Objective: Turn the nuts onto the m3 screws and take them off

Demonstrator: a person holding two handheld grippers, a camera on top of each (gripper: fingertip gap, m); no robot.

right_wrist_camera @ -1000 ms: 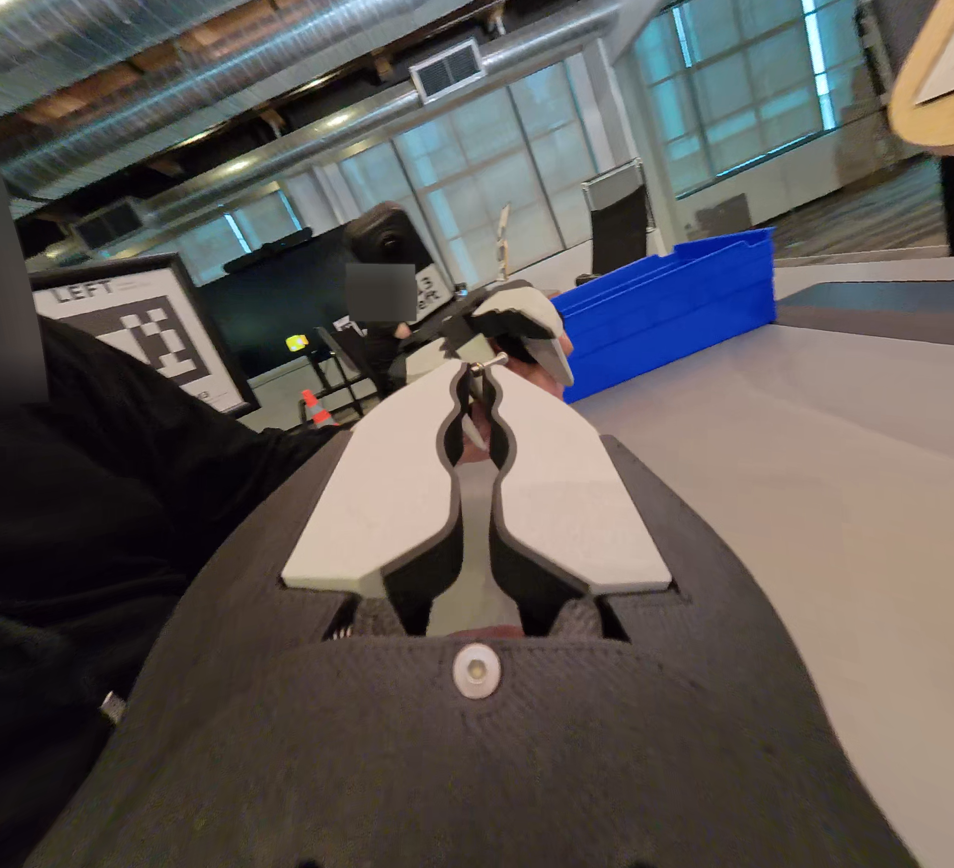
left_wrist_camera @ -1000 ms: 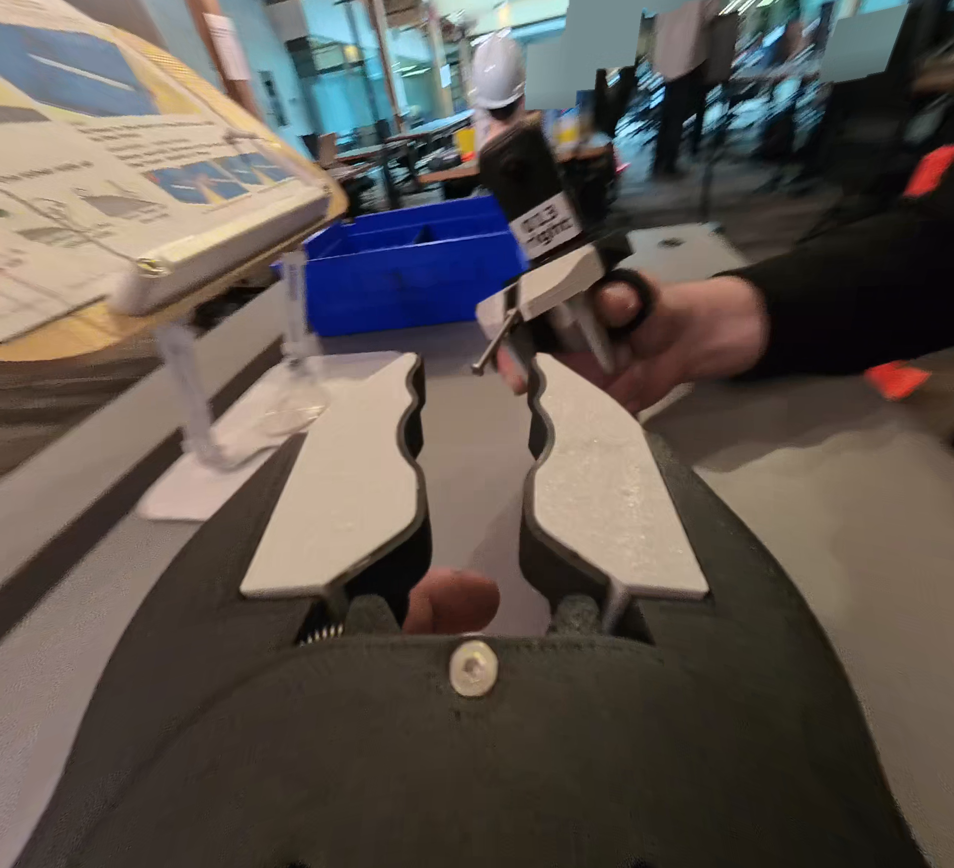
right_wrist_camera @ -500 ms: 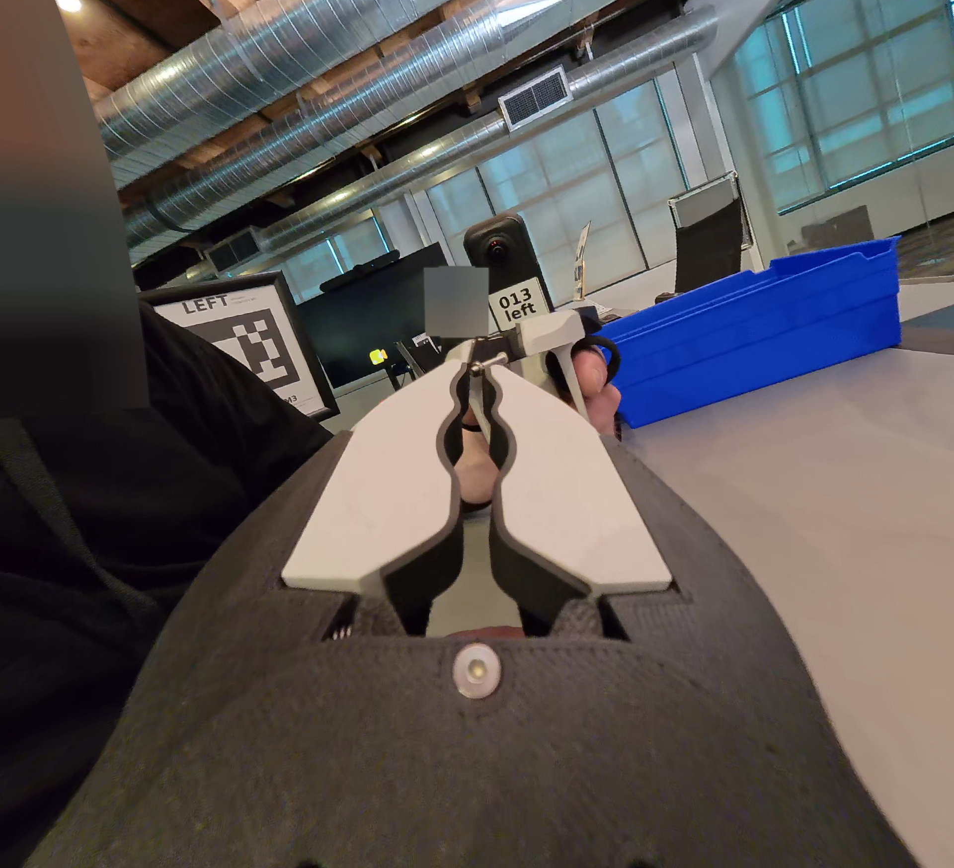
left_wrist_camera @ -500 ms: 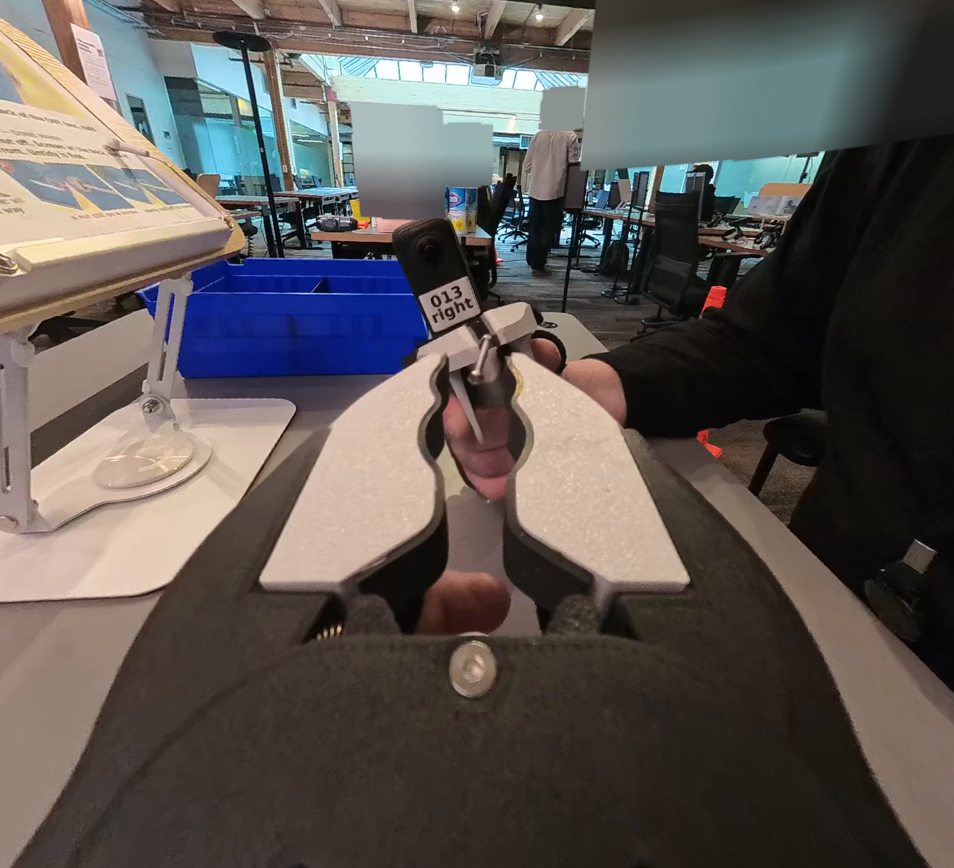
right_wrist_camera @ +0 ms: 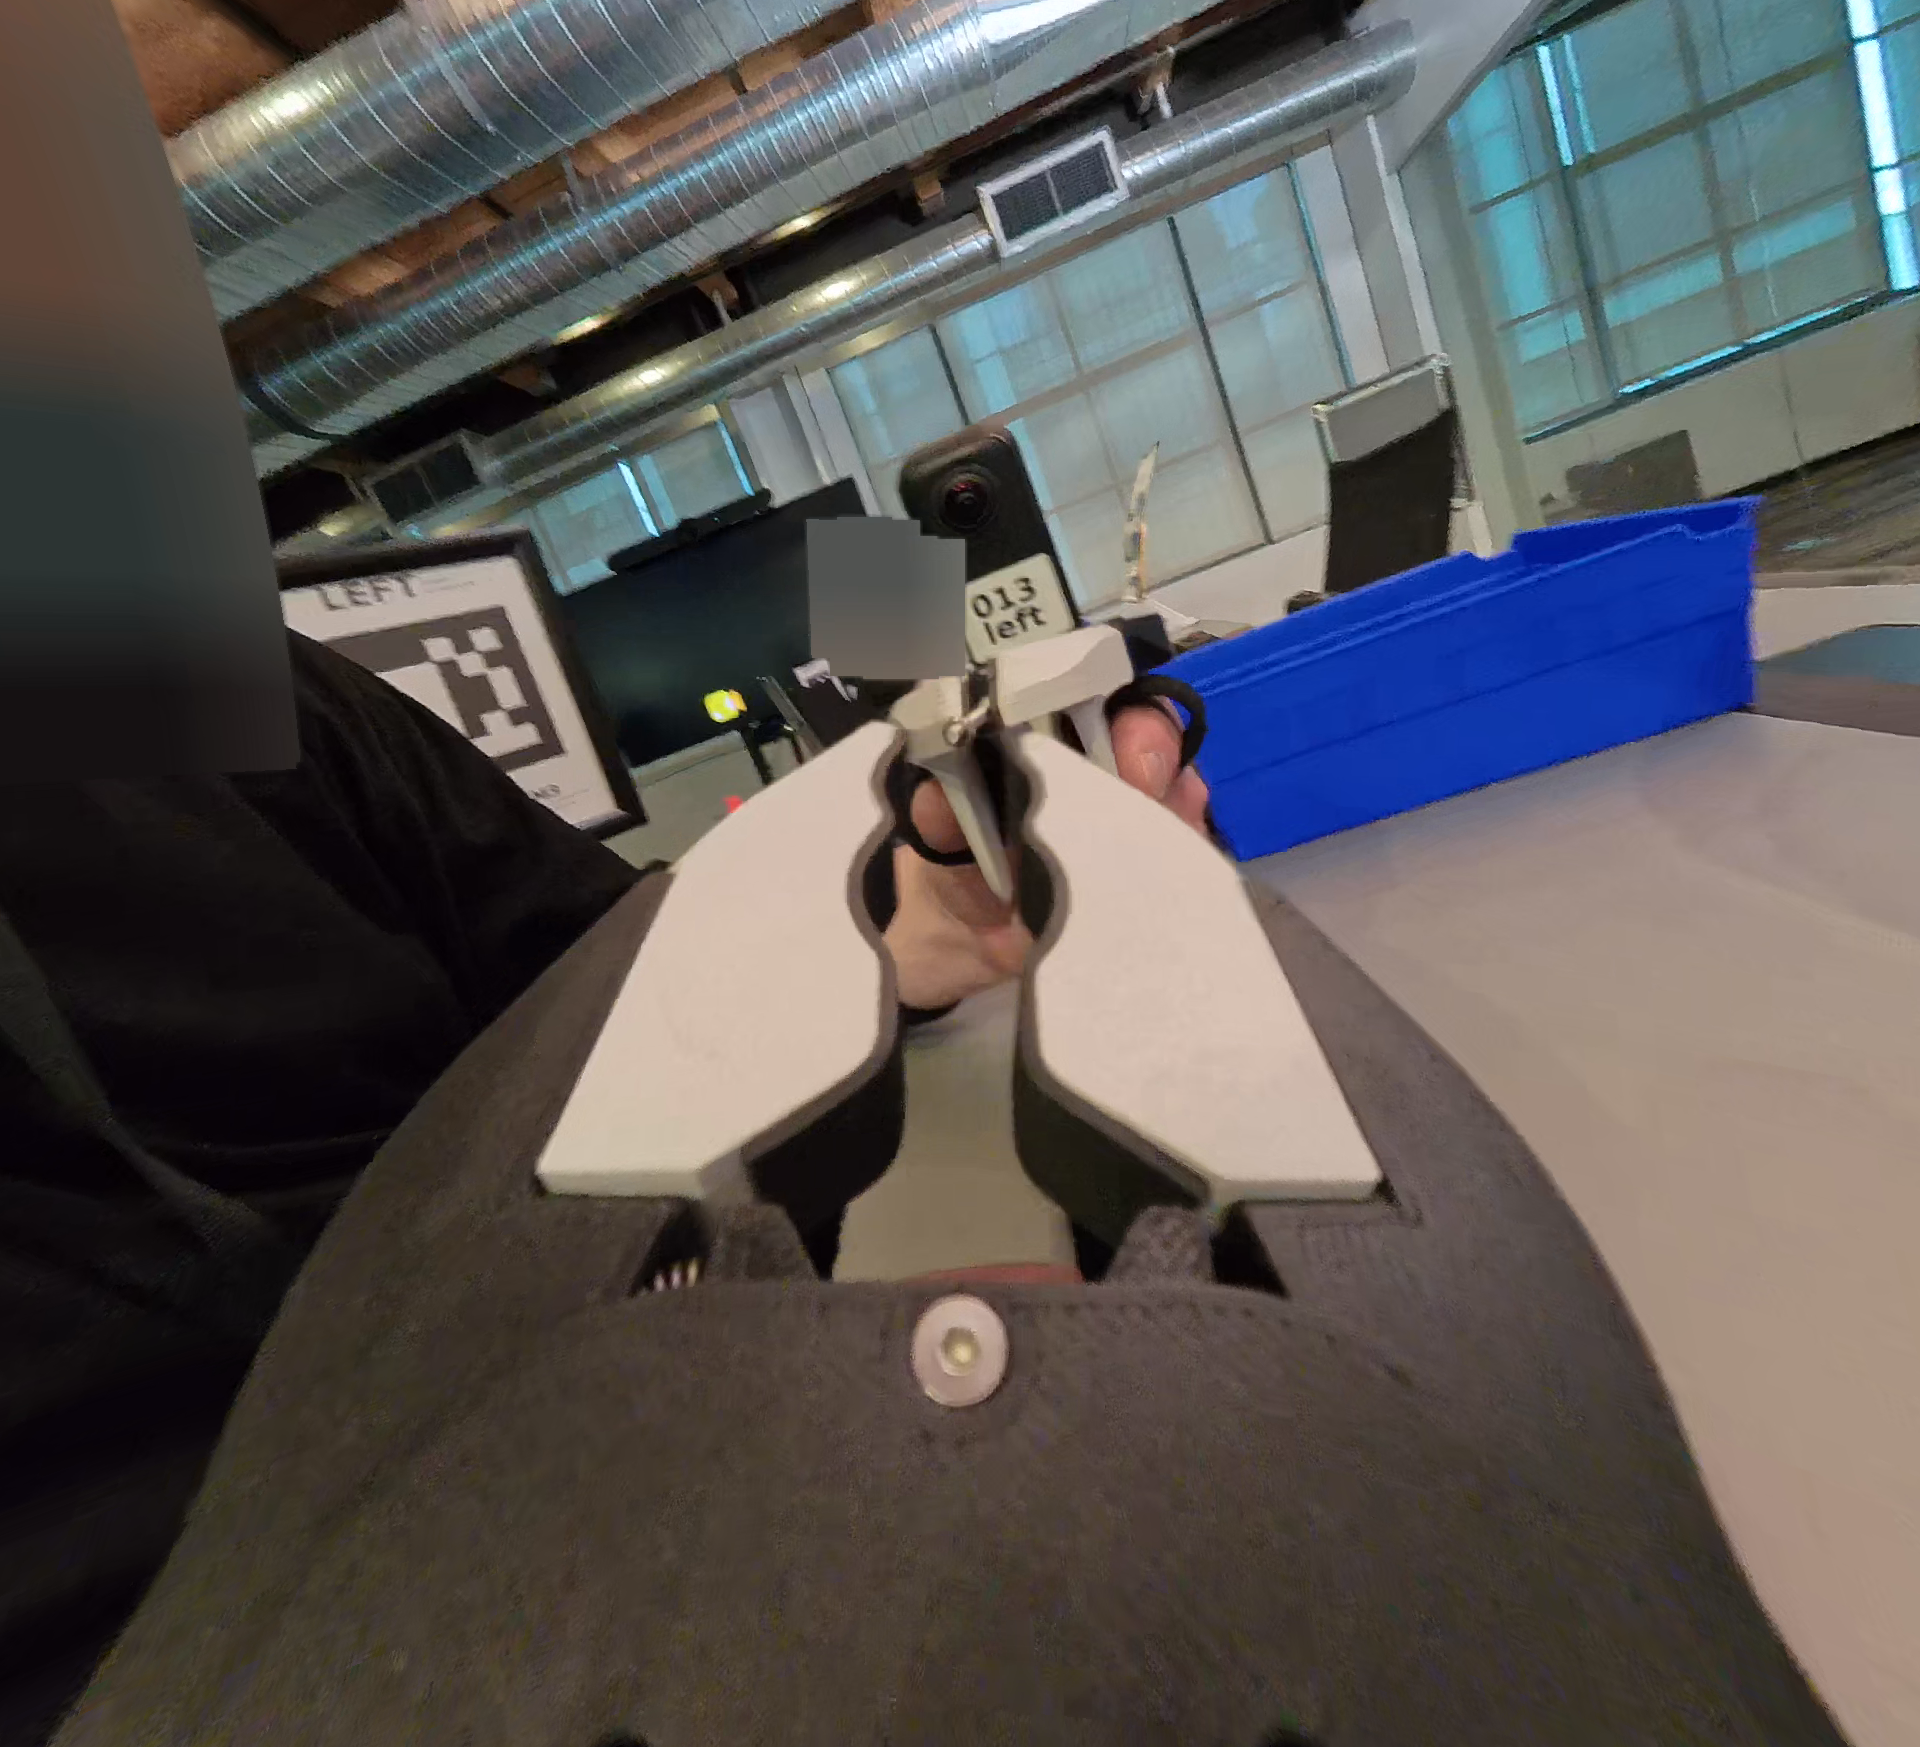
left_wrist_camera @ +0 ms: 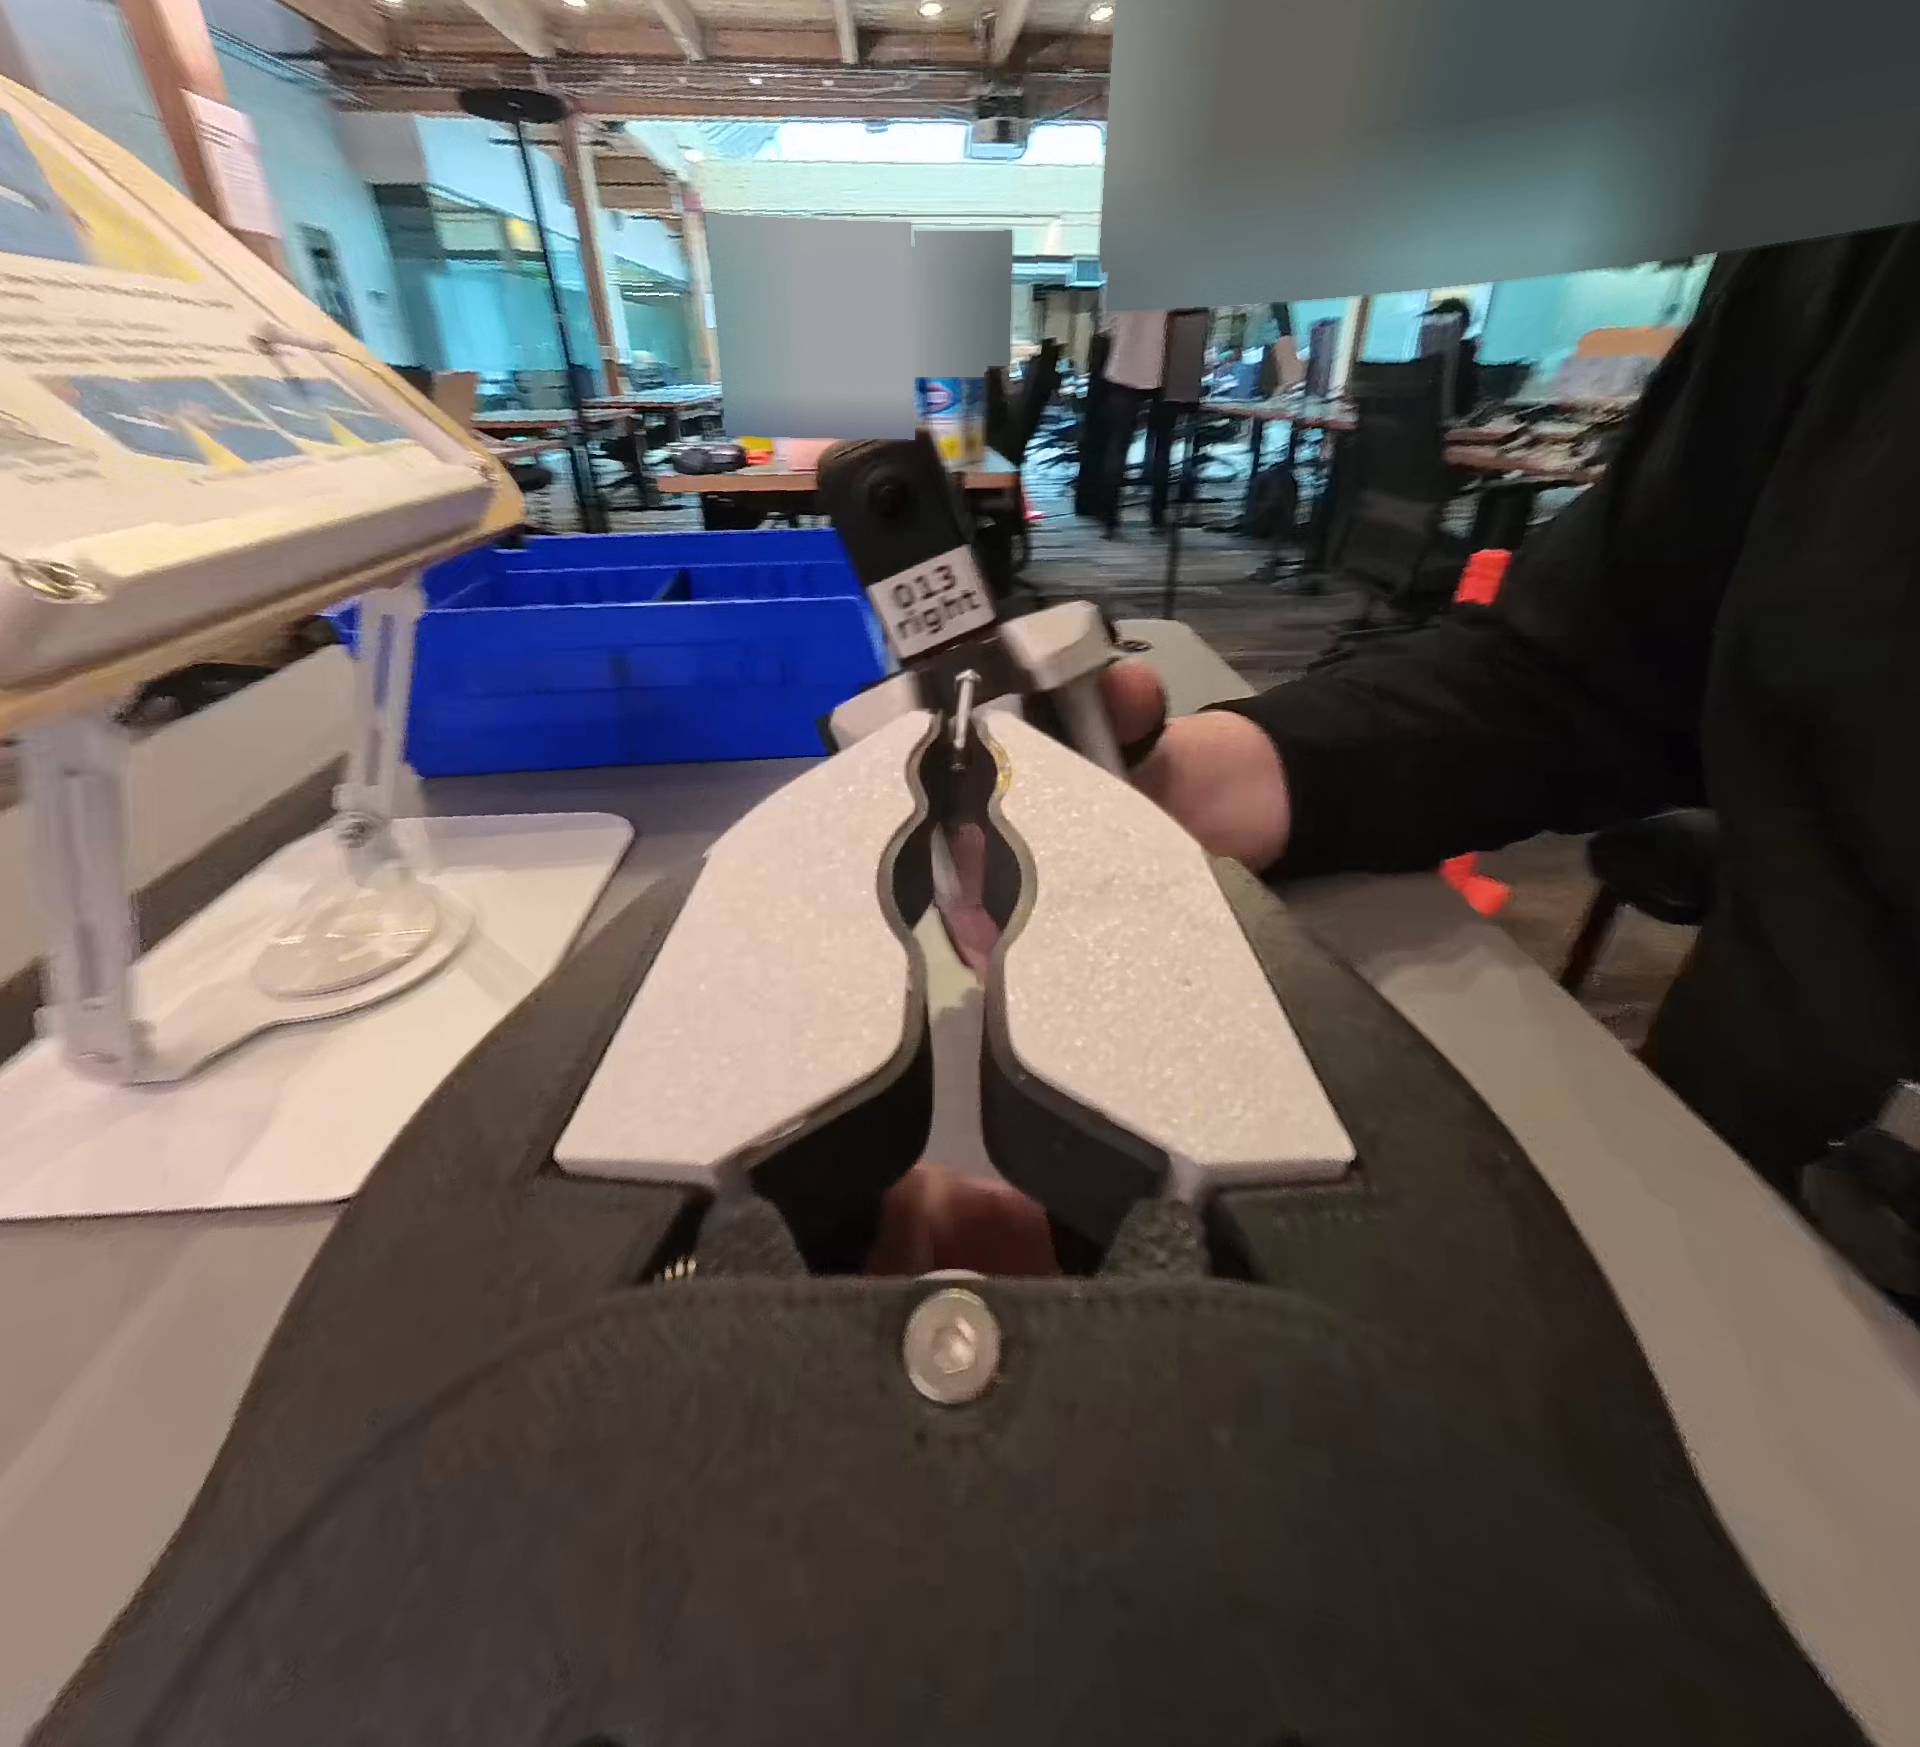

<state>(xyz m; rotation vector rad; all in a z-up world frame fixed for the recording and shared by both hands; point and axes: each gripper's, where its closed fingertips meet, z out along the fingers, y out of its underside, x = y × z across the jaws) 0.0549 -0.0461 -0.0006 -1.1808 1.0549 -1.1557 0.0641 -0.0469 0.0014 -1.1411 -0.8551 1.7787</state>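
Note:
A small silver M3 screw (left_wrist_camera: 961,715) sticks up and out of the tips of my left gripper (left_wrist_camera: 958,747), which is shut on it above the grey table (left_wrist_camera: 1558,1126). Whether a nut sits on it I cannot tell. My right gripper (right_wrist_camera: 954,747) faces the left one tip to tip, with its jaws a little apart and empty. In the right wrist view the left gripper (right_wrist_camera: 971,710) holds the screw (right_wrist_camera: 961,726) just beyond my right fingertips. In the left wrist view the right gripper (left_wrist_camera: 971,669) stands close behind the screw, held by a hand (left_wrist_camera: 1205,783).
A blue bin (left_wrist_camera: 623,658) stands at the back of the table and also shows in the right wrist view (right_wrist_camera: 1455,689). A document stand (left_wrist_camera: 208,471) on a white base (left_wrist_camera: 312,1001) is at the left. A black sleeve (left_wrist_camera: 1558,710) is at the right. Only a small space, under 4 cm, lies between the two pairs of fingers.
My left gripper swung to face the right one and closed on the screw. My right gripper, which held the screw before, has opened its jaws.

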